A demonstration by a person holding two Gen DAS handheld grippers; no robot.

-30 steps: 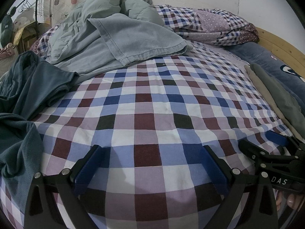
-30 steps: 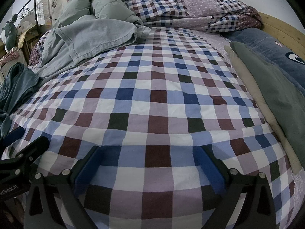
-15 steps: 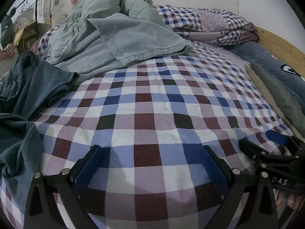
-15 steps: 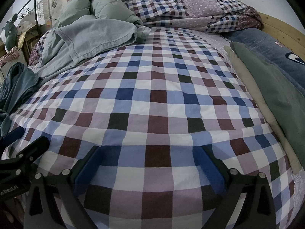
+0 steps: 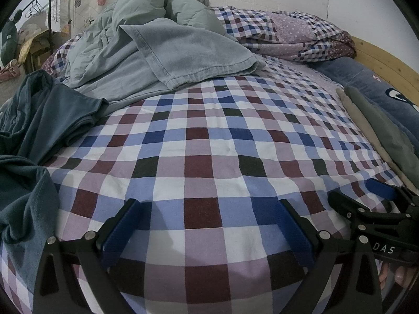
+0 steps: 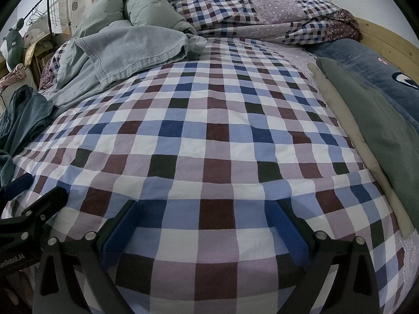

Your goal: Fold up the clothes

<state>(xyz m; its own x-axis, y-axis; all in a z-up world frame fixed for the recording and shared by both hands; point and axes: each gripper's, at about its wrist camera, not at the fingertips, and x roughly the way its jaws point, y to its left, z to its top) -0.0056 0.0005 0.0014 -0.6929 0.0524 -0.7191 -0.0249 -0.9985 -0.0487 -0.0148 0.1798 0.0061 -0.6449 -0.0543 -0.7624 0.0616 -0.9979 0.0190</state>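
The bedsheet [image 5: 204, 141] is checked in blue, maroon, lilac, white and black. At nine o'clock lies a dark teal garment [image 5: 39, 120], at eleven a pale grey-green one [image 5: 183, 57]. At three, an olive-grey cloth [image 6: 371, 120] covers a beige one [image 6: 340, 110].

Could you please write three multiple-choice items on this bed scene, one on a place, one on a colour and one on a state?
1. Where does the dark teal garment lie?
A. at the left edge of the bed
B. on the wooden headboard
C. between the right gripper's fingers

2. What colour is the crumpled garment at the far side of the checked sheet?
A. bright red
B. pale grey-blue
C. yellow

3. In what state are the left gripper and the right gripper?
A. both shut on cloth
B. one open, one shut
C. both open, holding nothing

Answers: 1 A, it is heaped at the left rim of both views. 2 B, its fabric and stitched hem look pale grey-blue. 3 C, each pair of blue pads stands wide apart over bare sheet.
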